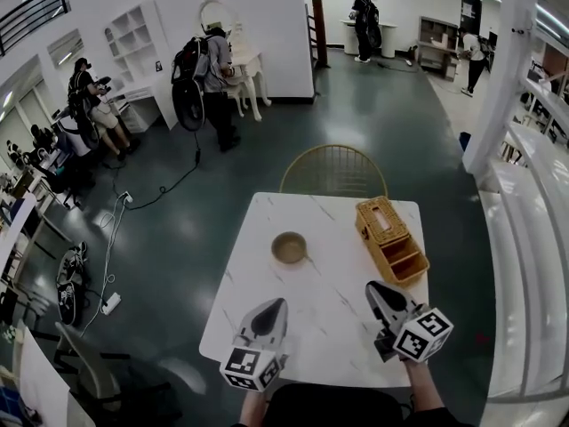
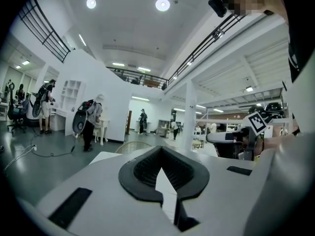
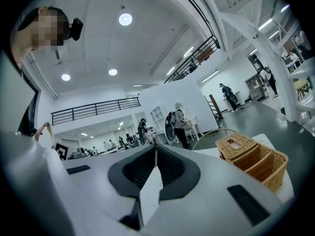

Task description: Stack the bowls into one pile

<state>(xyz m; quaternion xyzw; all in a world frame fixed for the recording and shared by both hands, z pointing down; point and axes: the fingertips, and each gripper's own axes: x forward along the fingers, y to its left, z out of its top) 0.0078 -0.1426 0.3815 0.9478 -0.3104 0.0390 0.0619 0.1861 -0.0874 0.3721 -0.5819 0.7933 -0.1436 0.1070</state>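
A brown bowl (image 1: 289,247) stands upright on the white marble table (image 1: 267,216), left of centre; from above I cannot tell whether others are nested inside it. My left gripper (image 1: 277,303) hovers over the table's near part, just short of the bowl, jaws shut and empty. My right gripper (image 1: 372,287) hovers at the near right, next to the wicker basket, also shut with nothing in it. In the left gripper view the left gripper (image 2: 161,149) has its tips together. The right gripper view shows the right gripper (image 3: 155,147) closed too. Neither gripper view shows the bowl.
A two-part wicker basket (image 1: 391,238) sits on the table's right side, and the basket (image 3: 253,159) is close to the right jaw. A gold wire chair (image 1: 333,172) stands at the far edge. People stand farther off on the dark floor.
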